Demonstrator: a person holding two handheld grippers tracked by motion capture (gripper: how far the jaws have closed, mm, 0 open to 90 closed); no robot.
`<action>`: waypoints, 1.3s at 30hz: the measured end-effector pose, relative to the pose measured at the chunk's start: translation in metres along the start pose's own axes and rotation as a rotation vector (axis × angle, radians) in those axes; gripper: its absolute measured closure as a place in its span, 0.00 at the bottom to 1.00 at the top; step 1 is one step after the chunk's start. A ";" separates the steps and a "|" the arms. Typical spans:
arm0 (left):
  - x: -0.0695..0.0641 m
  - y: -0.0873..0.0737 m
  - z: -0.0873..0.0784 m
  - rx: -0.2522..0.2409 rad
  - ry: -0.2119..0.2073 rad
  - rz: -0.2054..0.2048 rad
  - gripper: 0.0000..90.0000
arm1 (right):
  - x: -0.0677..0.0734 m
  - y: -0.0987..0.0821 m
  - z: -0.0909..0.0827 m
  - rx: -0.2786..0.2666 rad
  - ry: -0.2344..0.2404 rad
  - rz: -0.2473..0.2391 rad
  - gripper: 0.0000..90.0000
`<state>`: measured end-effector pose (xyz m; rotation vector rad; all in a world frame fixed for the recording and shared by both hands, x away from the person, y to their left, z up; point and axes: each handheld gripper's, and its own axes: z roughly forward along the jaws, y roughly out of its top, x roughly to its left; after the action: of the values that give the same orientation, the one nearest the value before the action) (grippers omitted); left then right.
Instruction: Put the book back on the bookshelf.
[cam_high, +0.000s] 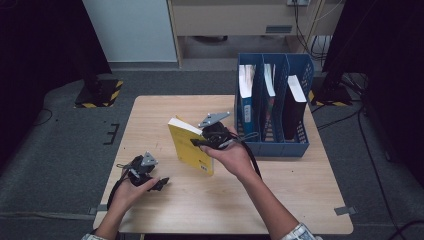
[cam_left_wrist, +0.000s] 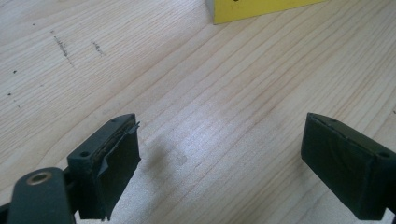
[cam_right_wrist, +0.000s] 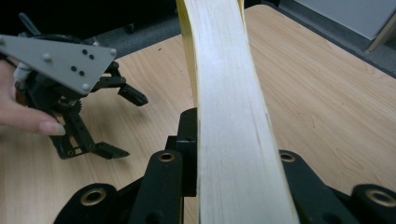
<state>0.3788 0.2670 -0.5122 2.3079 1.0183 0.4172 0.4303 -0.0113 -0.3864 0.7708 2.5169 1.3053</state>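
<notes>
A yellow book (cam_high: 191, 149) stands upright on the wooden table (cam_high: 280, 190), tilted slightly, with my right gripper (cam_high: 198, 142) shut on its upper right edge. In the right gripper view the book's pale page edge (cam_right_wrist: 229, 107) runs up between the black jaws of that gripper (cam_right_wrist: 233, 158). My left gripper (cam_high: 159, 182) rests low near the table's front left, open, with nothing between its pads (cam_left_wrist: 116, 158). The book's yellow corner (cam_left_wrist: 257, 9) lies a little ahead of it. The left gripper (cam_right_wrist: 127, 125) also appears in the right gripper view, jaws apart.
A blue three-slot file holder (cam_high: 274, 148) stands at the table's right rear, just right of my right hand. It holds a blue book (cam_high: 246, 95), a thin one (cam_high: 269, 85) and a black one (cam_high: 295, 107). Black stands flank the table on the floor.
</notes>
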 end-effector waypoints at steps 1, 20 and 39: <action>0.000 0.000 0.000 0.000 0.001 0.000 0.12 | -0.001 0.000 0.000 -0.004 -0.003 0.009 0.83; 0.004 -0.003 0.001 0.014 0.023 -0.020 0.12 | -0.020 0.012 -0.020 -0.038 -0.039 0.146 0.84; 0.009 -0.005 0.001 0.031 0.051 -0.046 0.08 | -0.030 0.001 -0.047 -0.037 -0.087 0.149 0.84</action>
<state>0.3823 0.2755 -0.5156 2.3066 1.1075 0.4464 0.4366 -0.0601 -0.3596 1.0019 2.4007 1.3283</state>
